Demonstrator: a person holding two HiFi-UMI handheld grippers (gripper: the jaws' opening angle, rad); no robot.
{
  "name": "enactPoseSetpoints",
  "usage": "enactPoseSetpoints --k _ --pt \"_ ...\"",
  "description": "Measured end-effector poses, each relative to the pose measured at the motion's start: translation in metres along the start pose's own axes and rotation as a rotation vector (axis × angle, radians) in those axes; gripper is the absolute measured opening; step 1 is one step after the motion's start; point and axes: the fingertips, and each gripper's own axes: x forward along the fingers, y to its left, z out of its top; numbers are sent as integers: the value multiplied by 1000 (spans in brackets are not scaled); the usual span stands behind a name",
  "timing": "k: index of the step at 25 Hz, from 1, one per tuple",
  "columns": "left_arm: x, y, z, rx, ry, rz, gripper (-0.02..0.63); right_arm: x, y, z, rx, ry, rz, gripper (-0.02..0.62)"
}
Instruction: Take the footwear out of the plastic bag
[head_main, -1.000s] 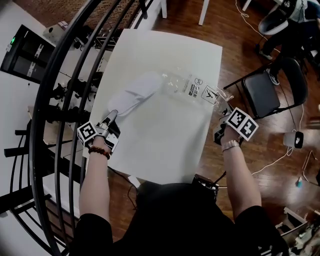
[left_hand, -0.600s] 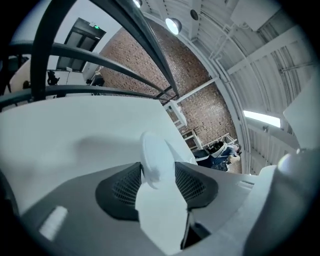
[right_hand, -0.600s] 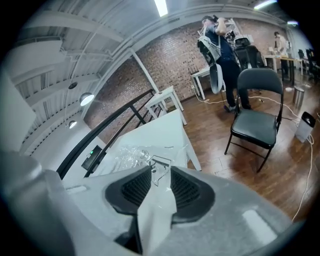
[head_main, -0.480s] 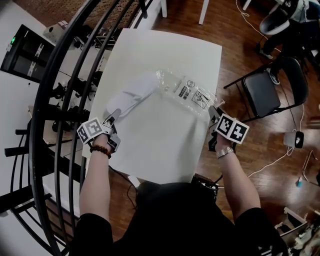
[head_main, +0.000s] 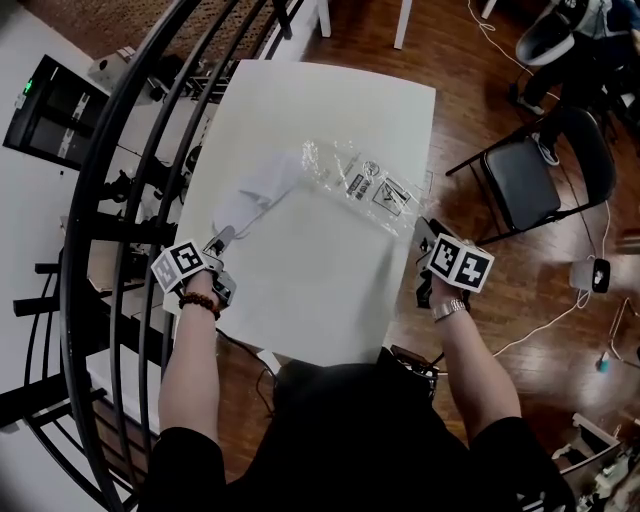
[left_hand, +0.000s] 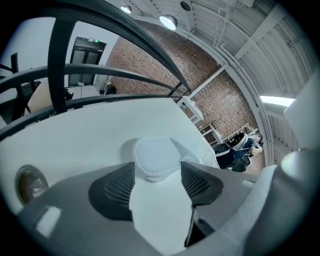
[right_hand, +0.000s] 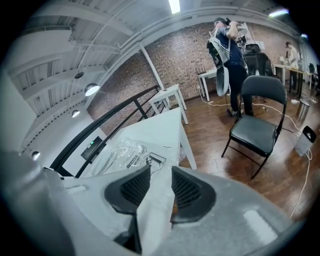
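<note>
My left gripper (left_hand: 157, 169) is opening around the heel of the flat white slipper (head_main: 255, 190), which lies on the table (head_main: 320, 300) with its toe at the crinkled clear bag (head_main: 365, 180), and my right gripper (head_main: 424, 232) is slack and empty, so a careless nudge could push it back in.
</note>
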Motion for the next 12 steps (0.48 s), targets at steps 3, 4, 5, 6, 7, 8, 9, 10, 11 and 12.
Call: enactPoseSetpoints --k 3,4,5,6,7,8,9,10,11,12 --pt "-7 1 -2 4 -21 18 295 -6 -1 3 -31 -17 10 115" --pt "-10 -1 -3 9 -28 20 295 -8 1 4 -48 -24 16 115" --pt "-12 -4 -5 18 -35 22 291 -11 4 6 -69 -31 25 115" --pt "-15 -7 -7 29 -41 24 290 -14 7 8 -93 -37 35 115" --pt "-17 -12 -9 42 -46 26 290 -17 11 10 -119 -42 44 115" --pt "-18 -17 -12 54 -53 25 283 -19 15 11 -146 -47 55 114" --pt "-19 -23 -15 63 -61 21 273 -21 19 13 -173 -51 70 114" --pt "-20 -29 -18 69 -69 14 264 -22 24 15 -199 -54 86 114" --pt "-21 -35 -22 74 -78 6 254 -24 28 15 -226 -54 101 112" --pt "-22 -41 -26 81 -84 -4 240 -25 33 15 -255 -53 115 105"
